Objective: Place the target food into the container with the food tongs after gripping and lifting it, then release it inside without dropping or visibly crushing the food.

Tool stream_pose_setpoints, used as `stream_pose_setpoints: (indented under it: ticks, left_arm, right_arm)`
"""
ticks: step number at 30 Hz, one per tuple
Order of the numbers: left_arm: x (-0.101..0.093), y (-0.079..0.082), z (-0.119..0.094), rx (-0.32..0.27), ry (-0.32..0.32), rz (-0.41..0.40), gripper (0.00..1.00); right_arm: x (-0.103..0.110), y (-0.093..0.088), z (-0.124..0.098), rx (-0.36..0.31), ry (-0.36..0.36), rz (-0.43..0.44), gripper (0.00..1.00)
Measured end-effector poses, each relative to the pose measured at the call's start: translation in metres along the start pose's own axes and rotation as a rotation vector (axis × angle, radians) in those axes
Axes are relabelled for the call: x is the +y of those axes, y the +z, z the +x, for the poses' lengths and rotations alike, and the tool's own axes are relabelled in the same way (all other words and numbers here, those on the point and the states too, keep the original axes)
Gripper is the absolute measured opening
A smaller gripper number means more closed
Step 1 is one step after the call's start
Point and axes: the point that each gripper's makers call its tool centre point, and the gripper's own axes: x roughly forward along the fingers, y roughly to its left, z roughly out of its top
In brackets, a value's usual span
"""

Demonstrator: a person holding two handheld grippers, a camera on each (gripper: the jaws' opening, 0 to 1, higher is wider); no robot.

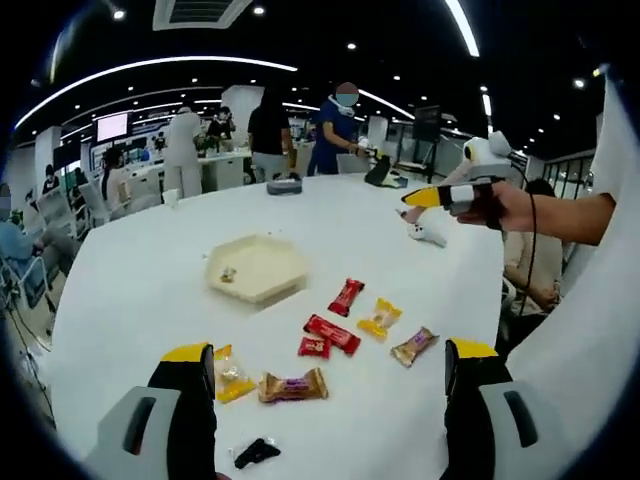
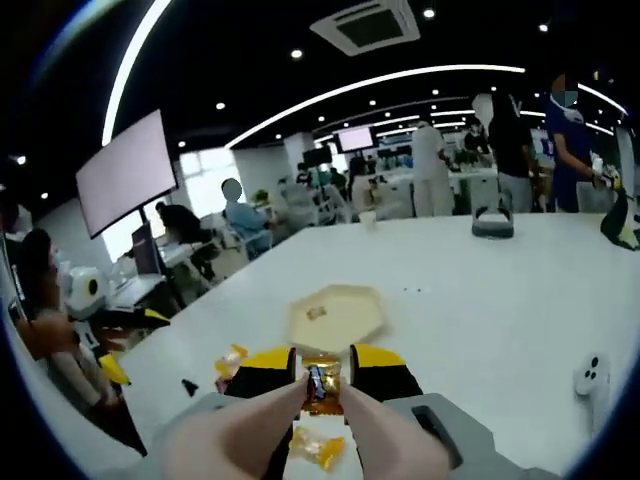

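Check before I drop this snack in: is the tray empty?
Not empty: the hexagonal tray already holds one small wrapped snack.

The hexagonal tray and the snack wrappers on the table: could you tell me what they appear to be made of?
The hexagonal tray looks like moulded plastic or pulp, cream and matte, with a raised rim; which of the two is unclear. The red wrappers seem to be glossy plastic film with crimped ends. The yellow wrapper looks like thin film too. The table is smooth white with a soft sheen, probably laminate.

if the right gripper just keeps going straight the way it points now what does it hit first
Most likely the cream hexagonal tray, which lies directly ahead of the right gripper on the white table. The gripper holds tongs pinching a wrapped candy. Depth is unclear, so it may pass above.
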Motion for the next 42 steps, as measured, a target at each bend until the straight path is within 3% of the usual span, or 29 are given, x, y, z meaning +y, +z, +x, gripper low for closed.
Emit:
stream_pose_setpoints:
  ticks: [3,9,14,22,30,42]
  left_arm:
    - [0.016,-0.004,-0.002,-0.003,-0.007,0.013,0.96]
    - [0.027,-0.004,-0.005,-0.013,-0.036,0.010,0.96]
    - [0.039,-0.008,-0.004,-0.026,-0.016,-0.008,0.95]
    - [0.036,-0.025,-0.008,-0.004,0.025,-0.028,0.99]
    - [0.054,-0.023,-0.021,-0.018,0.096,-0.044,0.99]
    - [0.053,-0.034,-0.025,0.013,0.120,-0.068,0.99]
  right_arm:
    - [0.005,0.004,0.011,0.000,-0.015,-0.023,0.20]
    - [0.013,0.013,0.028,0.002,-0.039,-0.032,0.20]
    - [0.017,0.017,0.043,0.005,-0.034,-0.037,0.20]
    - [0.017,0.022,0.069,0.011,-0.006,-0.052,0.20]
    - [0.023,0.027,0.092,0.034,0.035,-0.090,0.20]
    - [0.025,0.021,0.119,0.064,0.079,-0.121,0.21]
